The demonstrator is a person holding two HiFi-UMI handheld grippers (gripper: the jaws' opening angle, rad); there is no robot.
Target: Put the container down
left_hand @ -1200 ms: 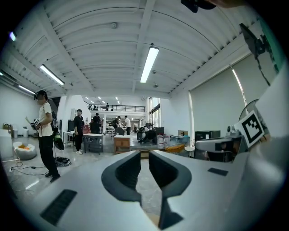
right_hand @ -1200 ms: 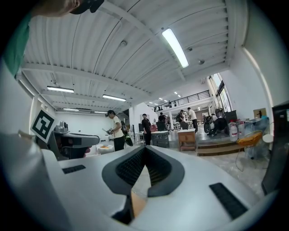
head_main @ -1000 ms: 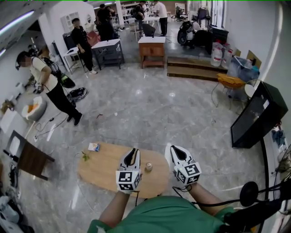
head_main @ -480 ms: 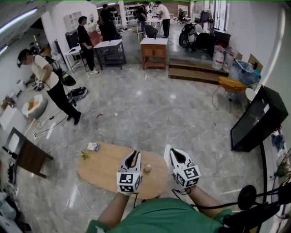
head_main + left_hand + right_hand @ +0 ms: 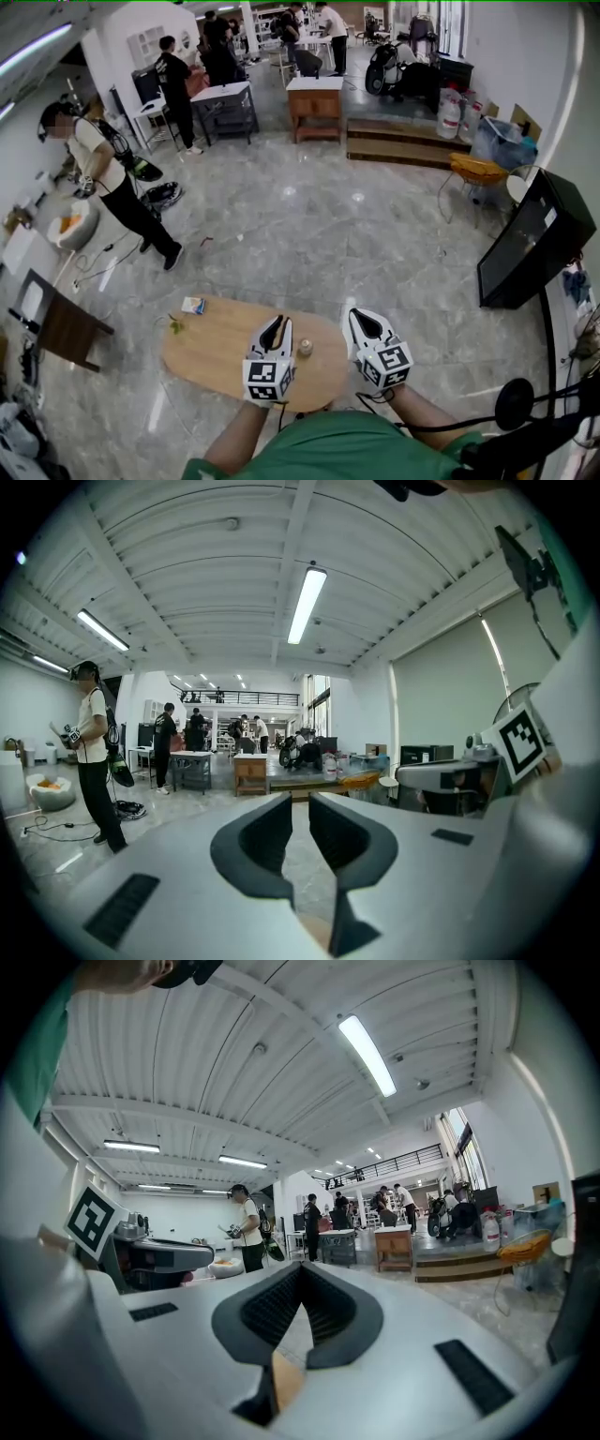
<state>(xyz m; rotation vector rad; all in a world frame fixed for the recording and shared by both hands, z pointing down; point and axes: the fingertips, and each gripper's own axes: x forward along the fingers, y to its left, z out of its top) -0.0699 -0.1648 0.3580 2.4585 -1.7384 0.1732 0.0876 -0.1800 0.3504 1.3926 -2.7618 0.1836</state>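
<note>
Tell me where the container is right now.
In the head view, the container stands on the oval wooden table, near its right end, between the left gripper and the right gripper, closer to the left.

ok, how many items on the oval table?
3: small container near the table's right end; small box at its far-left edge; green scrap beside that. More may be hidden.

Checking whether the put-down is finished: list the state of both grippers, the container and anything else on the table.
Left gripper: shut, empty.
Right gripper: shut, empty.
Container: standing on the table, held by neither gripper.
Small box: lying flat near the table's far edge.
</note>
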